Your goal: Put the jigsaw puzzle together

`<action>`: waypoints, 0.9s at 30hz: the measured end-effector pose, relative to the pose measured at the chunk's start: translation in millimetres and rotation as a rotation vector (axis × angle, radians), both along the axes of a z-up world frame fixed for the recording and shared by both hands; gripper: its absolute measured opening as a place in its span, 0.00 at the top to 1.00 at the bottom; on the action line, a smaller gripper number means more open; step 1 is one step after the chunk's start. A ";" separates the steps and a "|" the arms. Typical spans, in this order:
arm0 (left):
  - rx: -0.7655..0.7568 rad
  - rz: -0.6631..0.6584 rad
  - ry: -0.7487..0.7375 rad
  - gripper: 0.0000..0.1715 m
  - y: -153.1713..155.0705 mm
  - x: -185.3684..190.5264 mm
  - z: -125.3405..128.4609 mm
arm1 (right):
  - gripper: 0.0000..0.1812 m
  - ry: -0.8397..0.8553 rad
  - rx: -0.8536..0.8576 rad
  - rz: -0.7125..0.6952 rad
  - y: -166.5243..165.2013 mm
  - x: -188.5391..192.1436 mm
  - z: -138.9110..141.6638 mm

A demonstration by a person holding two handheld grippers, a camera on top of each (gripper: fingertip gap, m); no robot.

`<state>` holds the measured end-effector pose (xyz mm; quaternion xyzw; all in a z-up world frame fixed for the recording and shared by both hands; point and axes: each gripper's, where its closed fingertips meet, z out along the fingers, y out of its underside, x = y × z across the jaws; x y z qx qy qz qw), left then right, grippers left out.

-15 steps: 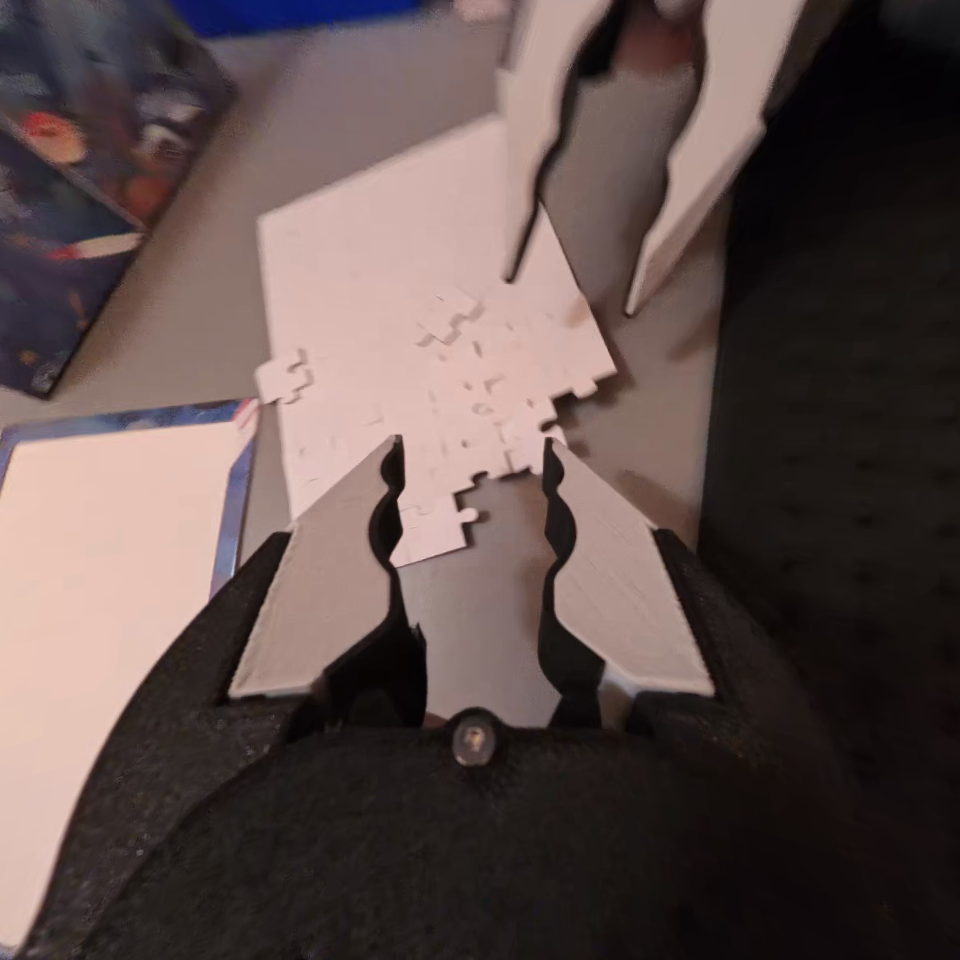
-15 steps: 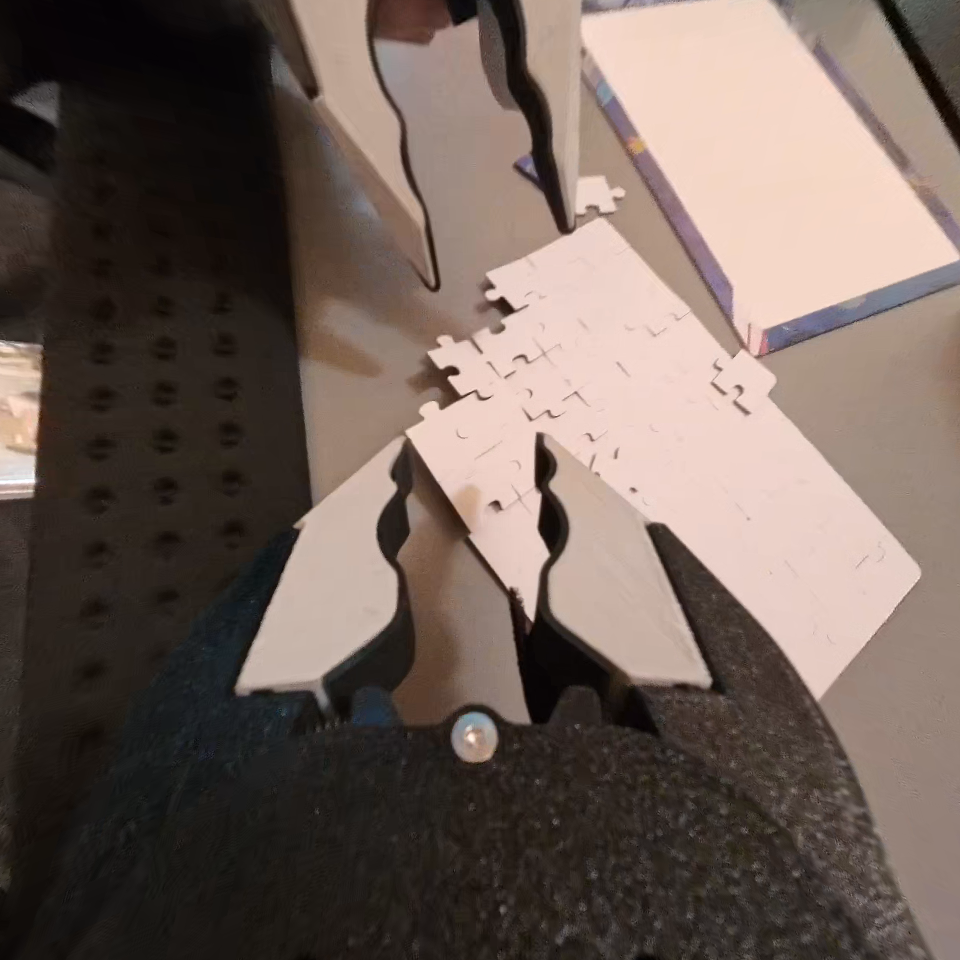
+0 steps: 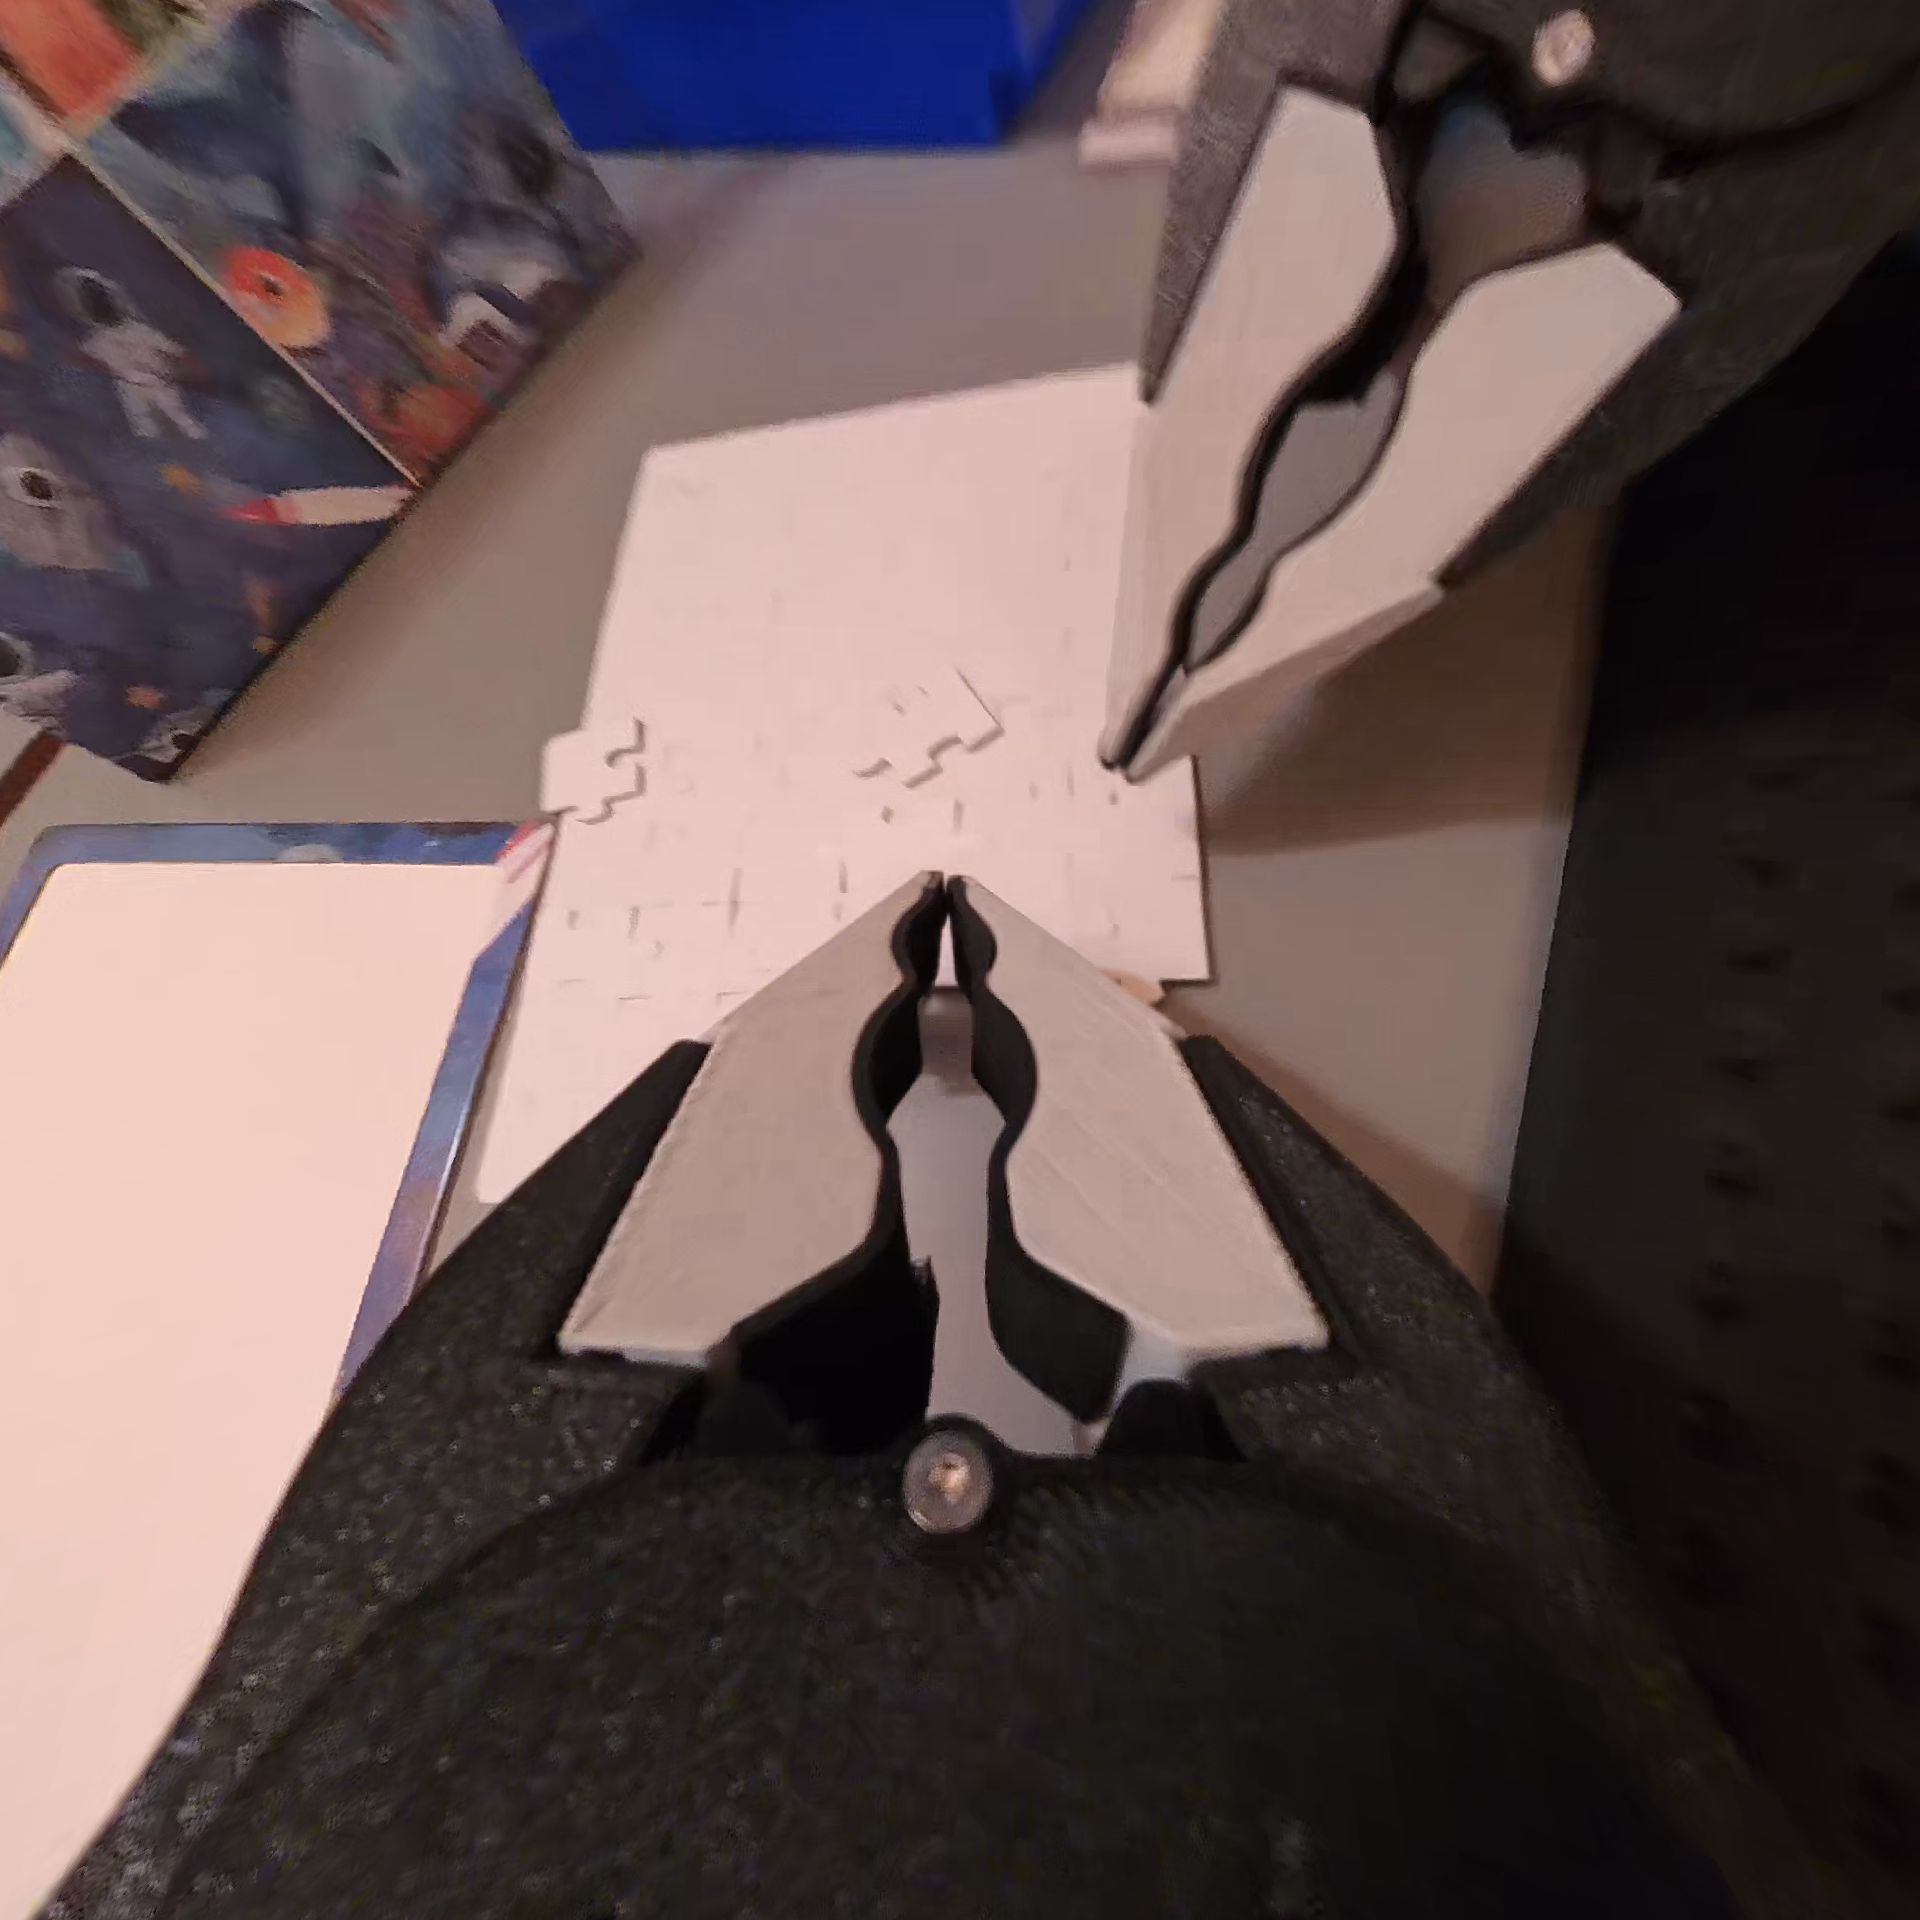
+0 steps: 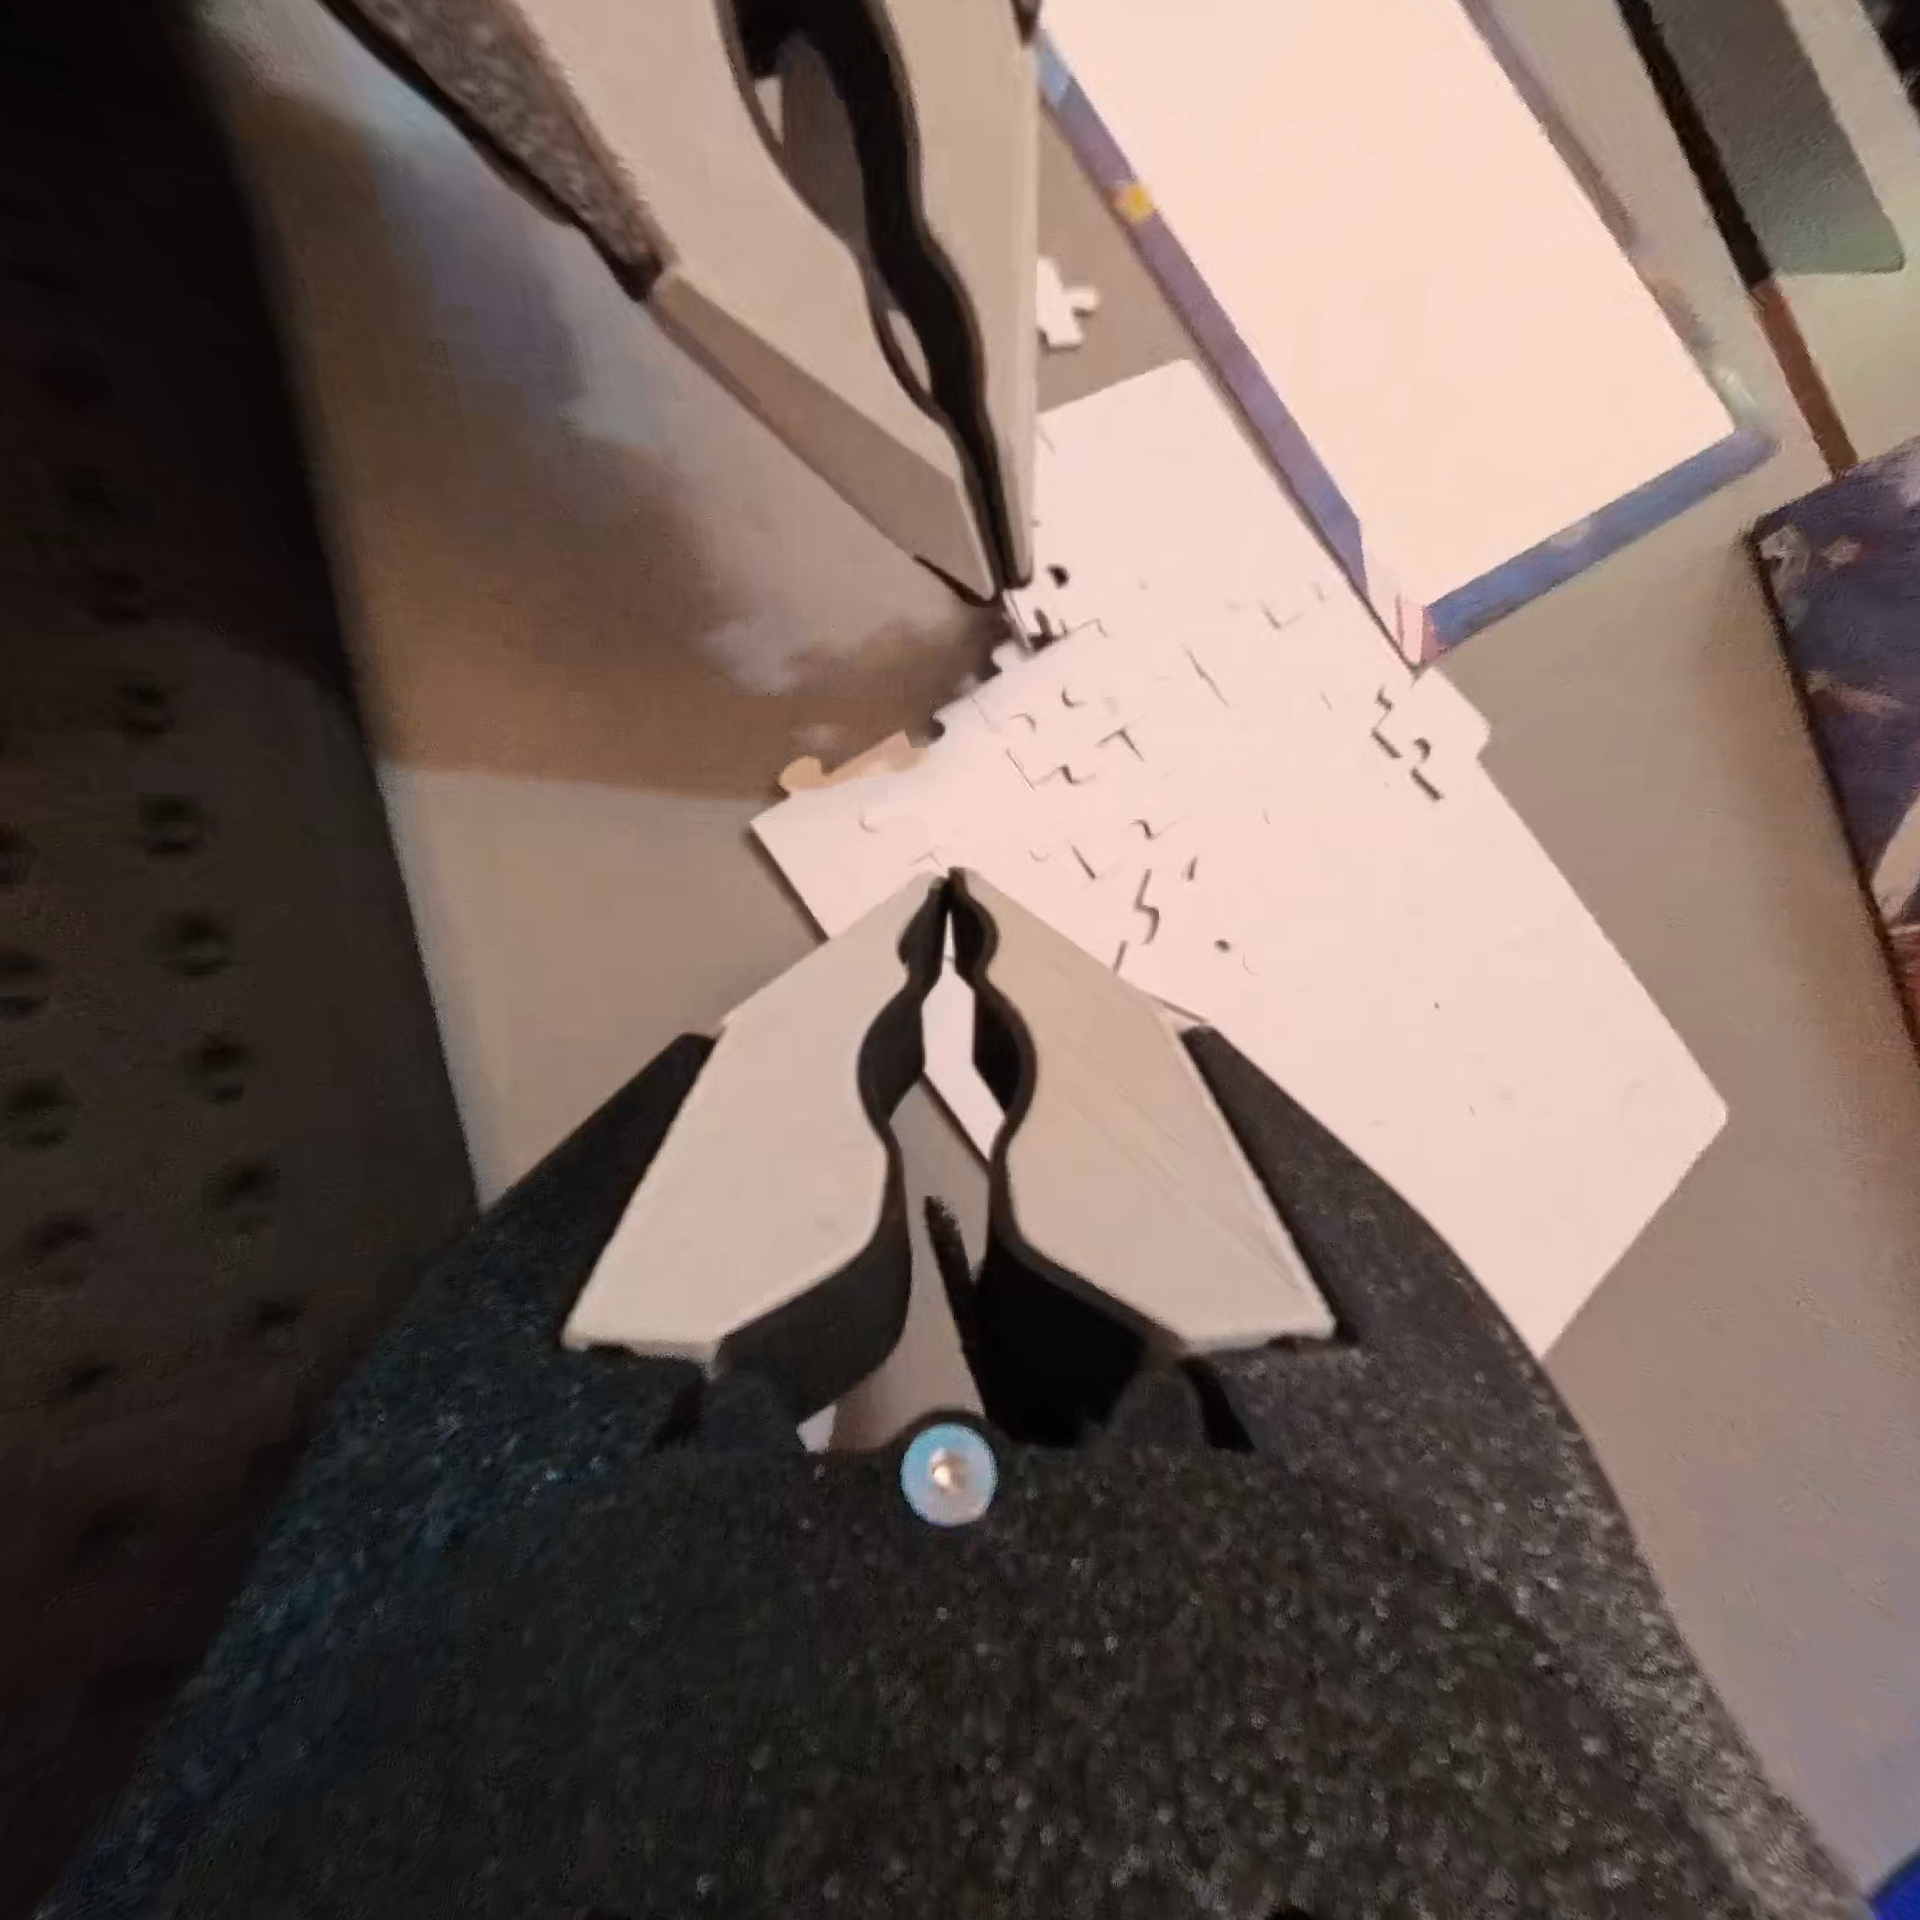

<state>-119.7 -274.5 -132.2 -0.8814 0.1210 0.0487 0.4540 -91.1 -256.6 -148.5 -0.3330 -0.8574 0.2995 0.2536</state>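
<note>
The white jigsaw puzzle point(image 3: 831, 623) lies mostly joined on the grey table, and also shows in the right wrist view point(image 4: 1299, 987). One piece point(image 3: 592, 774) sticks out at its left edge. Another piece point(image 3: 935, 727) sits raised on top of it. A tan-looking piece point(image 4: 842, 774) juts from the puzzle's ragged edge. My left gripper point(image 3: 940, 883) is shut, tips down on the puzzle near its front edge. My right gripper point(image 4: 948, 883) is shut, tips at the puzzle's corner. Each also shows in the other view, the right gripper point(image 3: 1127, 764) and the left gripper point(image 4: 1003, 592). Neither visibly holds a piece.
A white tray with a blue border point(image 3: 208, 1143) lies left of the puzzle and touches its edge. A space-patterned box point(image 3: 208, 364) stands at the back left. A loose piece point(image 4: 1065, 307) lies by the tray. A dark perforated mat point(image 3: 1714, 1039) borders the table on the right.
Both grippers were open and are now shut. Both have come closer together over the puzzle. The ragged corner pieces look pushed closer into the puzzle.
</note>
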 end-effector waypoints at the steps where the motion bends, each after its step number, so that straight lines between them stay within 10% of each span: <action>1: 0.034 0.020 -0.025 1.00 0.2 -3.9 8.0 | 1.00 -0.011 -0.049 0.039 -8.1 5.5 4.8; 4: 0.066 0.068 -0.064 1.00 -5.0 -15.8 15.7 | 0.74 -0.101 -0.026 0.011 -6.2 9.1 -9.0; 10: -0.046 0.286 -0.156 0.97 -19.3 -60.2 -13.8 | 0.70 -0.091 -0.137 -0.078 -17.6 -20.7 -16.6; 21: -0.138 0.117 -0.138 0.81 -36.1 -51.1 -34.0 | 0.88 -0.139 -0.085 -0.042 -45.3 -57.0 -26.2; 27: -0.163 -0.009 -0.096 0.75 -29.2 -19.5 -47.7 | 0.99 -0.071 -0.551 -0.049 -35.0 -52.6 38.8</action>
